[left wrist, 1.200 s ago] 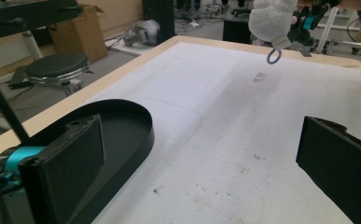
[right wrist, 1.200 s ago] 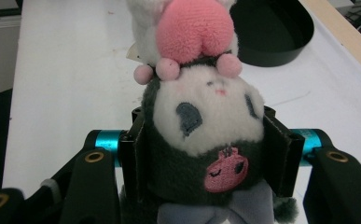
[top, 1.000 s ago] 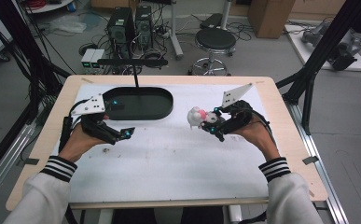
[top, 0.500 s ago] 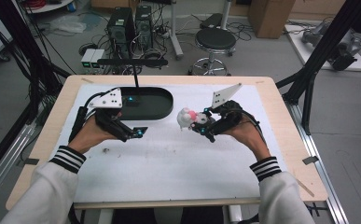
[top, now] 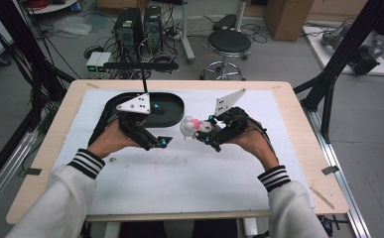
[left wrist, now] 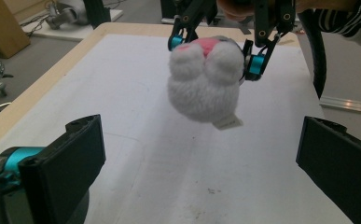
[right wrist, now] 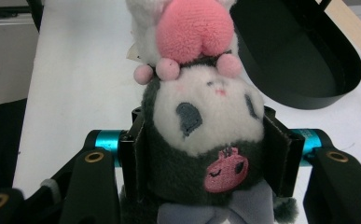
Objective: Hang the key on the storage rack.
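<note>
My right gripper [top: 205,137] is squeezed shut on a little plush toy [top: 193,127]. Its two black jaws press the toy's dark head from both sides, and the white fluffy bottom sticks out toward my other hand. The toy hangs in the air above the white table cover [top: 194,183], near the black oval tray [top: 172,111].

My left gripper [top: 162,142] is wide open and holds nothing. The toy [left wrist: 205,79] floats ahead, between its two jaws but not touching them.

I think I am passing the toy across. To do it well, I should slide the open jaws around the white fluffy part, close softly, and only then let go on the right.
</note>
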Motion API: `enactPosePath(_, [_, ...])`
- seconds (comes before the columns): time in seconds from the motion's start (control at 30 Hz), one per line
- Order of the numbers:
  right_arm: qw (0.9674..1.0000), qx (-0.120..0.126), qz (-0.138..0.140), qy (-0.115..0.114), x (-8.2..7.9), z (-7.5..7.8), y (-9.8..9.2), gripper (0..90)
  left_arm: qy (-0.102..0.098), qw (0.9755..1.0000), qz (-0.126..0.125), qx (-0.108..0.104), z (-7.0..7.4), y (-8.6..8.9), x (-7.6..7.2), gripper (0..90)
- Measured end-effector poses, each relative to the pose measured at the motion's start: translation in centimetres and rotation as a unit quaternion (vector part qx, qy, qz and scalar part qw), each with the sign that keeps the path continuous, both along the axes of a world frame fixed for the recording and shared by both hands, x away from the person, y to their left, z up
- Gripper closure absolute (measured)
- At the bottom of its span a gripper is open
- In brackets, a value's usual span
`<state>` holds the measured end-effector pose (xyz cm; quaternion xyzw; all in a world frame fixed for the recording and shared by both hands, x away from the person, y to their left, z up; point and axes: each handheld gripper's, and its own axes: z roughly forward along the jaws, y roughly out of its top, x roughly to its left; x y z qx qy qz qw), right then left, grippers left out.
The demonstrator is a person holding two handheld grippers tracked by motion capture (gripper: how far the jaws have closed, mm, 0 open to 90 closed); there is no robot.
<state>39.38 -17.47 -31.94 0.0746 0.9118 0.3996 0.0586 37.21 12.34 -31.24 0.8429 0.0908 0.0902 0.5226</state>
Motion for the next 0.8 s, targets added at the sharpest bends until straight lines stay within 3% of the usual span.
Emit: enactPosePath(0.8, [0.9999, -0.006, 0.016, -0.003, -0.4, 0.2, 2.0, 43.6, 0.012, 0.9990, -0.025, 0.035, 0.1, -3.8, 0.5, 1.7])
